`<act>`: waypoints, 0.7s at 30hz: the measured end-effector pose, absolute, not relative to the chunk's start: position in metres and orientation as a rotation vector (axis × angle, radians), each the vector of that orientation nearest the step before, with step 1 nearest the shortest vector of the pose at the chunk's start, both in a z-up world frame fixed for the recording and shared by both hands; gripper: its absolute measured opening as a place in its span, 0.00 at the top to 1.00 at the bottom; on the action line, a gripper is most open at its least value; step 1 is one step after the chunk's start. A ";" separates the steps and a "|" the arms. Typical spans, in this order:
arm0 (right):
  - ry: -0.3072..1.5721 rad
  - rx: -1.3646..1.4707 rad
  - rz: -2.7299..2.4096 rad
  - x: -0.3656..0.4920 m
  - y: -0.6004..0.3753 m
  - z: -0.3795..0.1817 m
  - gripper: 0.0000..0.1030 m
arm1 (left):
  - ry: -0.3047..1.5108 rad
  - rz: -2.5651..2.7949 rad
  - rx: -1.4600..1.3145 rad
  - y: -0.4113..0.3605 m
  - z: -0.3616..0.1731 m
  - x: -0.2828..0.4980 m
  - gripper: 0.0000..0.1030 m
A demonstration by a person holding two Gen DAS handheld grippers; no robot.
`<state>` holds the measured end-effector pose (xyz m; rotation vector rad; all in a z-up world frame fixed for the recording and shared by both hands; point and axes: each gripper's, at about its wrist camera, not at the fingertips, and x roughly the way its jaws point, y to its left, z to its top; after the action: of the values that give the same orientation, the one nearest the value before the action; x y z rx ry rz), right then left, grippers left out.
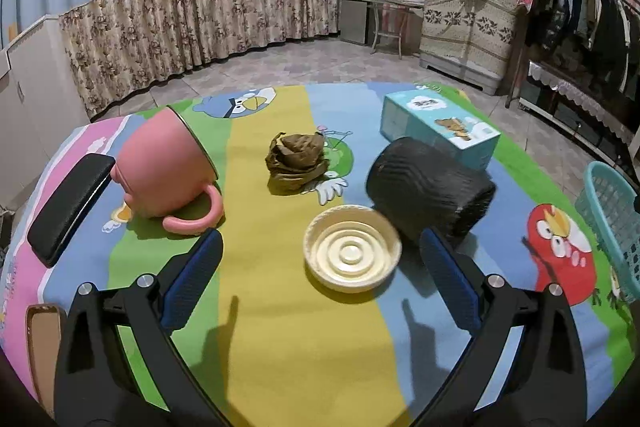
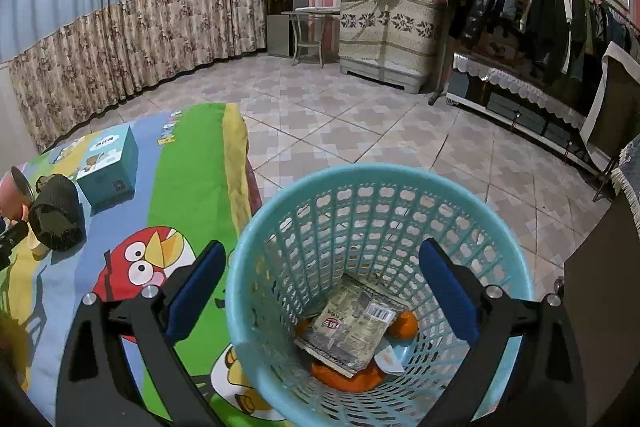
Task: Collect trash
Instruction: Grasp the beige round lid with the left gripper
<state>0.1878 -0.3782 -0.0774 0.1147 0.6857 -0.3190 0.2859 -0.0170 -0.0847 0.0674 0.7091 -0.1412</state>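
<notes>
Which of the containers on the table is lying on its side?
The pink mug, tipped over with its handle against the cloth. The cream dish sits flat with its opening up, and the tissue box rests flat.

Little here that I can read. On the snack wrapper (image 2: 352, 331) lying in the blue basket (image 2: 256, 291) I make out a red oval logo and, toward the wrapper's far right corner, a white barcode patch; the letters and digits are too small for me. The tissue box (image 1: 438, 127) on the bench cloth carries a dark printed mark on its top face and a bear picture, but I cannot read the characters in either view.
</notes>
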 end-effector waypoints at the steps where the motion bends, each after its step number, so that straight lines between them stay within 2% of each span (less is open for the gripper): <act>1: 0.688 0.115 -0.318 0.189 -0.378 -0.078 0.08 | 0.715 -0.141 0.067 -0.016 -0.086 0.288 0.08; 5: 0.693 0.107 -0.318 0.191 -0.376 -0.079 0.08 | 0.784 -0.171 0.053 -0.011 -0.097 0.303 0.12; 11: 0.698 0.120 -0.324 0.192 -0.375 -0.081 0.08 | 0.823 -0.211 0.096 -0.020 -0.105 0.305 0.13; 12: 0.697 0.130 -0.323 0.191 -0.377 -0.081 0.08 | 0.834 -0.216 0.102 -0.022 -0.107 0.305 0.15; 14: 0.695 0.148 -0.318 0.191 -0.378 -0.081 0.08 | 0.861 -0.236 0.110 -0.025 -0.111 0.308 0.27; 16: 0.697 0.156 -0.313 0.191 -0.380 -0.083 0.08 | 0.888 -0.257 0.117 -0.029 -0.115 0.311 0.34; 19: 0.699 0.161 -0.305 0.191 -0.376 -0.084 0.08 | 0.888 -0.270 0.128 -0.032 -0.115 0.310 0.41; 21: 0.699 0.165 -0.291 0.193 -0.370 -0.085 0.08 | 0.881 -0.282 0.129 -0.033 -0.114 0.309 0.41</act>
<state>0.1926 -0.3702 -0.0848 0.1654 0.6994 -0.2911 0.3086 -0.0325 -0.1138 0.1291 0.8813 -0.2824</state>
